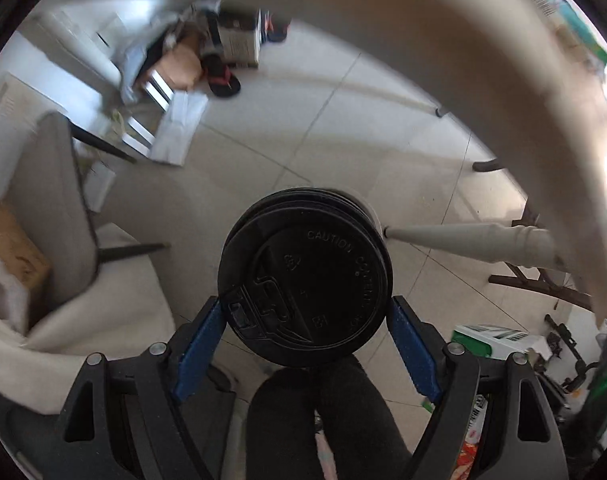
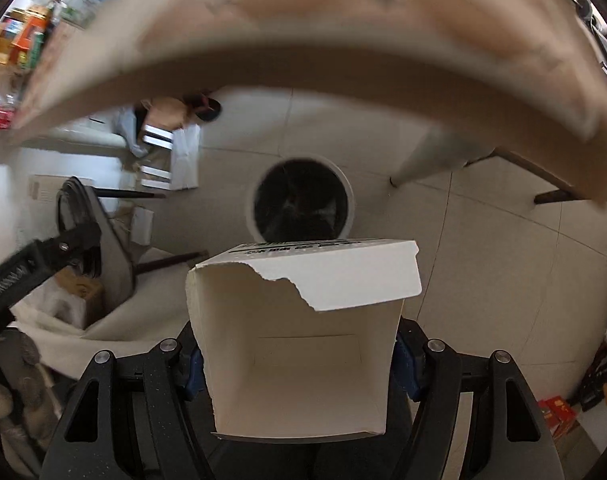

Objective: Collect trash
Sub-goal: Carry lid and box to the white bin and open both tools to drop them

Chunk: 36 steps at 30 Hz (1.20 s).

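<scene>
My left gripper (image 1: pixel 305 312) is shut on a paper cup with a black lid (image 1: pixel 305 280), held over the tiled floor with the lid facing the camera. My right gripper (image 2: pixel 299 360) is shut on a torn white cardboard box (image 2: pixel 299 344), open side toward the camera. A round white trash bin with a black liner (image 2: pixel 301 196) stands on the floor just beyond the box. The left gripper's arm (image 2: pixel 35 268) shows at the left edge of the right wrist view.
The table edge (image 2: pixel 303 40) arcs overhead, and its turned leg (image 1: pixel 483 240) stands right of the cup. A grey chair (image 1: pixel 51 200) and a cream blanket (image 1: pixel 103 320) lie at the left. Boxes and slippers (image 1: pixel 219 76) clutter the far floor.
</scene>
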### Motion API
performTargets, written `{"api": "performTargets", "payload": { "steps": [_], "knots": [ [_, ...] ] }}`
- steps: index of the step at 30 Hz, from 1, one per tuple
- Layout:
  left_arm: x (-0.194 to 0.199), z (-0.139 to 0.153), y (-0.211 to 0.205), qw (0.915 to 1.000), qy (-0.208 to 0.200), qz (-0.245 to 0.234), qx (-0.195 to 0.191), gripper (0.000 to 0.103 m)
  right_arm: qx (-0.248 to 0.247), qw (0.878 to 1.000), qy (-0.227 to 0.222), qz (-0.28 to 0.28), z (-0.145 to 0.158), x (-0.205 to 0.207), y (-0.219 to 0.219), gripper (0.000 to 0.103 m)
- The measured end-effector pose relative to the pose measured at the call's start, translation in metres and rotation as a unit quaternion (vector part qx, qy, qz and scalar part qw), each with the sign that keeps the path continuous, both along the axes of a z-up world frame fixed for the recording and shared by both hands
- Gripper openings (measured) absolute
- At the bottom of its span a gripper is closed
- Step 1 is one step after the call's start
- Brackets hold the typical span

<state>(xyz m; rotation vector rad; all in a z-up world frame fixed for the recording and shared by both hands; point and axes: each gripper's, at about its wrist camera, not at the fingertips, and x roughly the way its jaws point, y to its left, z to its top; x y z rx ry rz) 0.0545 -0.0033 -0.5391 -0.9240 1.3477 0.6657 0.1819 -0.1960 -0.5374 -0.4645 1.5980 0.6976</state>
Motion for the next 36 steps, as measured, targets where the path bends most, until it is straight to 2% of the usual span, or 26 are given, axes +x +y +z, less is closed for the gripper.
{"api": "performTargets", "payload": {
  "steps": [4,6,9,11,12,14,15,17,18,21,24,27,31,36],
  "knots": [
    [0.014,-0.094,0.009,0.9980,-0.006,-0.021,-0.059,0.081,-0.005,1.000,0.005,-0.016,-0.089,0.004,0.006,0.073],
    [0.017,-0.136,0.015,0.9961,-0.013,-0.012,-0.087,0.082,-0.009,0.999,0.016,-0.032,-0.135,0.010,0.008,0.073],
    [0.024,-0.193,0.021,0.9926,-0.011,-0.006,-0.121,0.082,-0.015,0.999,0.015,-0.028,-0.200,0.020,0.018,0.073],
    [0.025,-0.215,0.023,0.9931,-0.001,-0.006,-0.117,0.084,-0.021,0.999,0.024,-0.016,-0.240,0.032,0.026,0.074],
    [0.026,-0.222,0.023,0.9933,0.004,-0.004,-0.116,0.092,-0.022,0.999,0.027,-0.014,-0.255,0.034,0.028,0.075],
    [0.025,-0.229,0.023,0.9934,0.009,-0.001,-0.114,0.096,-0.022,0.999,0.040,0.001,-0.284,0.039,0.037,0.078],
    [0.019,-0.232,0.025,0.9938,0.008,0.001,-0.111,0.096,-0.022,0.999,0.043,0.005,-0.295,0.041,0.039,0.081],
    [0.012,-0.231,0.022,0.9948,0.014,0.004,-0.101,0.096,-0.018,0.999,0.049,0.013,-0.312,0.044,0.045,0.093],
    [0.011,-0.228,0.021,0.9952,0.018,0.004,-0.096,0.096,-0.021,0.999,0.042,0.019,-0.317,0.044,0.047,0.103],
    [0.013,-0.230,0.017,0.9972,0.039,-0.003,-0.063,0.096,-0.038,0.999,0.021,0.031,-0.320,0.043,0.053,0.103],
    [0.008,-0.214,0.011,0.9983,0.055,-0.014,-0.012,0.096,-0.055,0.998,0.002,0.045,-0.317,0.038,0.059,0.103],
    [0.003,-0.194,0.001,0.9957,0.081,-0.028,0.036,0.096,-0.072,0.996,-0.023,0.056,-0.305,0.035,0.060,0.103],
    [-0.008,-0.168,-0.005,0.9943,0.092,-0.023,0.051,0.096,-0.085,0.993,-0.050,0.061,-0.278,0.033,0.057,0.103],
    [-0.020,-0.128,-0.020,0.9935,0.095,-0.020,0.059,0.096,-0.081,0.993,-0.060,0.061,-0.234,0.031,0.046,0.103]
  ]
}}
